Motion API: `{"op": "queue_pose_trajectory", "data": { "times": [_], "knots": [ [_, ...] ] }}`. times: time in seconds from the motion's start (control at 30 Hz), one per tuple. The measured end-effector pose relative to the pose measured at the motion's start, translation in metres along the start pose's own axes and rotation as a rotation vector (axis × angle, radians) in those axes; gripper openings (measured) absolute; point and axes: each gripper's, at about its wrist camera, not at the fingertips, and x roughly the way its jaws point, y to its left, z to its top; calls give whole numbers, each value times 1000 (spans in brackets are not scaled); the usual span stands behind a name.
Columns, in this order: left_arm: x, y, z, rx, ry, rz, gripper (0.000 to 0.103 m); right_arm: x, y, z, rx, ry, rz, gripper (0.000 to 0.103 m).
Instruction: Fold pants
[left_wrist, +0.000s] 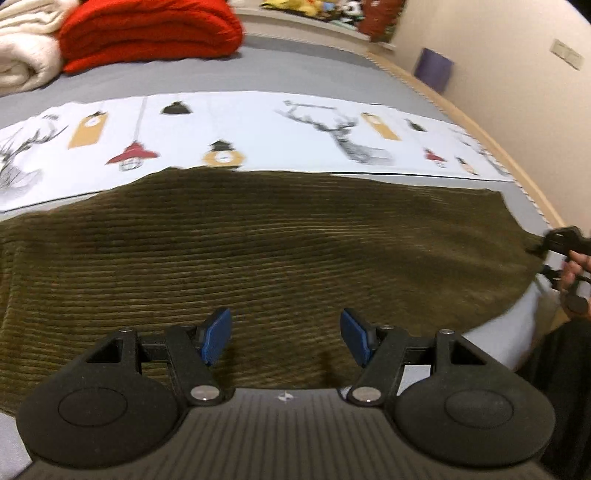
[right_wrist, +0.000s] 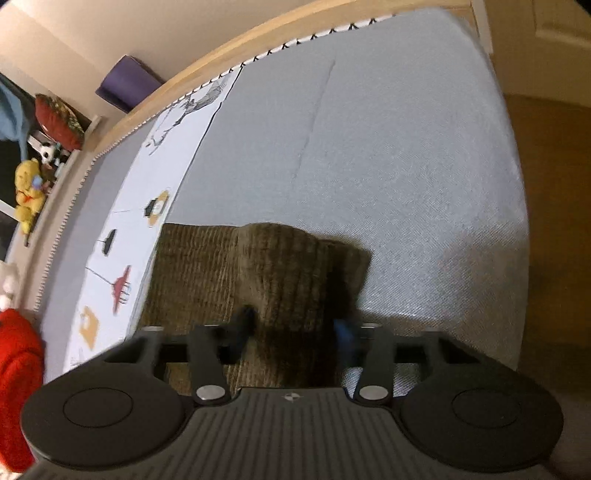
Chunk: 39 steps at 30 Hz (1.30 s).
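Observation:
Olive corduroy pants (left_wrist: 258, 251) lie spread flat across the bed. My left gripper (left_wrist: 286, 338) hovers over their near edge, open and empty, blue pads wide apart. In the right wrist view the pants' end (right_wrist: 288, 269) bulges up between the blurred fingers of my right gripper (right_wrist: 295, 332). The jaws stand fairly wide on either side of the cloth; whether they pinch it is unclear. The right gripper also shows in the left wrist view (left_wrist: 565, 243) at the pants' right end, held by a hand.
The pants lie on a grey bed (right_wrist: 406, 147) with a white printed cloth strip (left_wrist: 258, 129) behind them. Red (left_wrist: 147, 33) and cream (left_wrist: 22, 48) folded blankets sit at the far left. A wooden bed frame (left_wrist: 517, 155) and wall bound the right side.

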Motion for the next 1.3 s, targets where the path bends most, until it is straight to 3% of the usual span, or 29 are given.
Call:
{"op": "queue_pose_trajectory", "data": {
  "times": [0.2, 0.37, 0.47, 0.53, 0.6, 0.7, 0.77, 0.9, 0.93, 1.0, 1.13, 1.2, 1.3],
  "knots": [
    [8, 19, 7, -51, -9, 51, 71, -27, 25, -7, -129, -111, 48, 23],
    [-5, 31, 8, -96, -47, 55, 71, -66, 56, -32, -313, -242, 136, 22],
    [-16, 41, 6, -132, -64, 40, 71, -97, 94, -72, -517, -344, 192, 21],
    [-22, 51, 4, -164, -69, 36, 71, -121, 124, -119, -705, -417, 261, 21],
    [-28, 64, 1, -211, -72, 40, 71, -137, 150, -172, -872, -418, 359, 21],
    [-35, 88, -2, -321, -75, 33, 71, -153, 174, -259, -1107, -324, 508, 21],
    [-38, 104, -5, -399, -71, 27, 71, -151, 179, -314, -1262, -165, 577, 23],
    [-36, 127, -11, -538, -34, -13, 71, -122, 168, -393, -1601, 211, 538, 27],
    [-35, 130, -12, -554, -26, -19, 72, -120, 162, -399, -1640, 271, 531, 27],
    [-34, 131, -13, -560, -17, -22, 73, -130, 153, -392, -1661, 237, 563, 35],
    [-27, 127, -12, -538, -9, -40, 73, -147, 153, -346, -1483, 351, 638, 48],
    [-21, 126, -13, -544, -16, -73, 73, -150, 152, -321, -1415, 319, 657, 59],
    [-10, 123, -14, -579, -29, -154, 68, -143, 142, -304, -1333, 288, 614, 62]
  ]
}}
